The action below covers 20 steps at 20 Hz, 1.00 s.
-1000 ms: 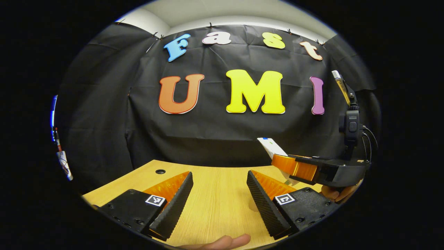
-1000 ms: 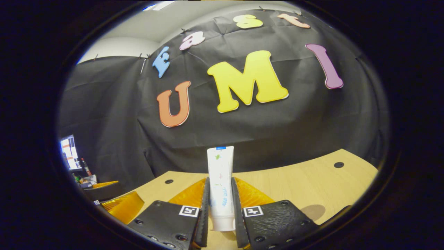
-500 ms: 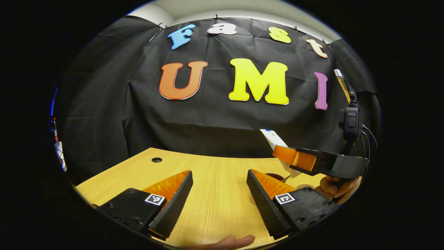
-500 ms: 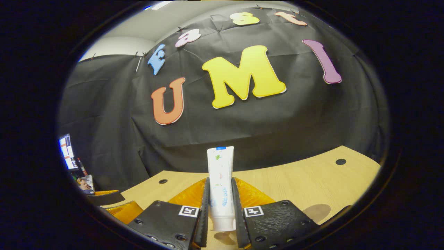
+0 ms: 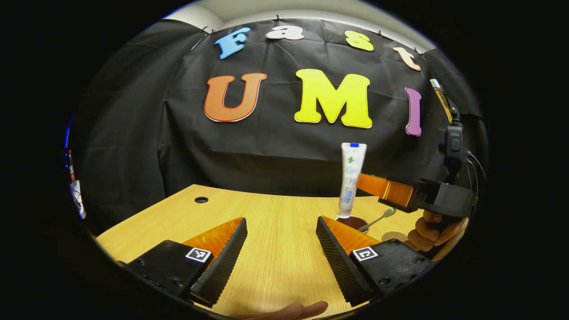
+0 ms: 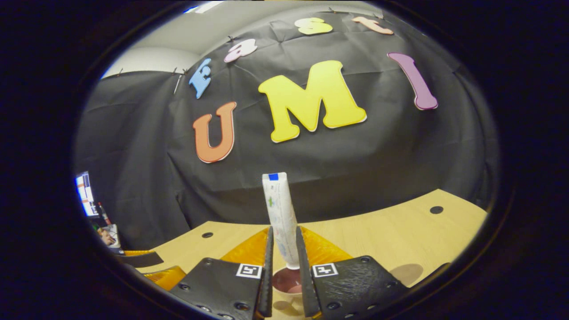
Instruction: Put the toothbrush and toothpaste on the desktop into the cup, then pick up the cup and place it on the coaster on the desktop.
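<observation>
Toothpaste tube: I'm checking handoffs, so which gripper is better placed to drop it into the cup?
Right. The right gripper grips the toothpaste tube directly above the cup; the left gripper is open, off to the side.

Cup (image 5: 351, 222) body hidden behind left gripper's fingers (image 5: 338, 260).

White toothpaste (image 6: 281, 222) with blue end; dark red cup (image 6: 287, 282); pale wood-grain desktop (image 5: 275, 240).
</observation>
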Each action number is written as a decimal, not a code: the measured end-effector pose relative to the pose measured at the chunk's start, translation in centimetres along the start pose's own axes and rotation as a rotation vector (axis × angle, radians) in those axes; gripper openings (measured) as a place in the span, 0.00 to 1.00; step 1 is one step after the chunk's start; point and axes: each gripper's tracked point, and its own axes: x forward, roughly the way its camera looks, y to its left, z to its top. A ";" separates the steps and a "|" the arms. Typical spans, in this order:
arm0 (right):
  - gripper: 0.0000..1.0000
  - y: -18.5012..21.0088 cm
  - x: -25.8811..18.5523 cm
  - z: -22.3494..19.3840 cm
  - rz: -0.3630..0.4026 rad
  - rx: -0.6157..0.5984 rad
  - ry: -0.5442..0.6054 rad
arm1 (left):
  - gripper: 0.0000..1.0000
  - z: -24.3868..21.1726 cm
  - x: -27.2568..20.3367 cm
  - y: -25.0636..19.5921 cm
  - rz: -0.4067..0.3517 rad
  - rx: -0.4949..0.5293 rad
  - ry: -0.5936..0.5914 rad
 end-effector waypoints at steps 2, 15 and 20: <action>0.27 0.1 -0.5 0.0 0.006 -0.004 0.009 | 0.99 -0.2 0.1 -0.2 -0.001 -0.005 0.007; 0.49 -2.9 2.7 1.9 -0.097 -0.119 0.128 | 0.99 0.3 1.6 -0.7 0.003 0.071 -0.010; 0.62 -1.5 8.3 3.8 -0.140 -0.106 0.292 | 0.99 2.1 2.3 0.6 0.005 0.073 -0.047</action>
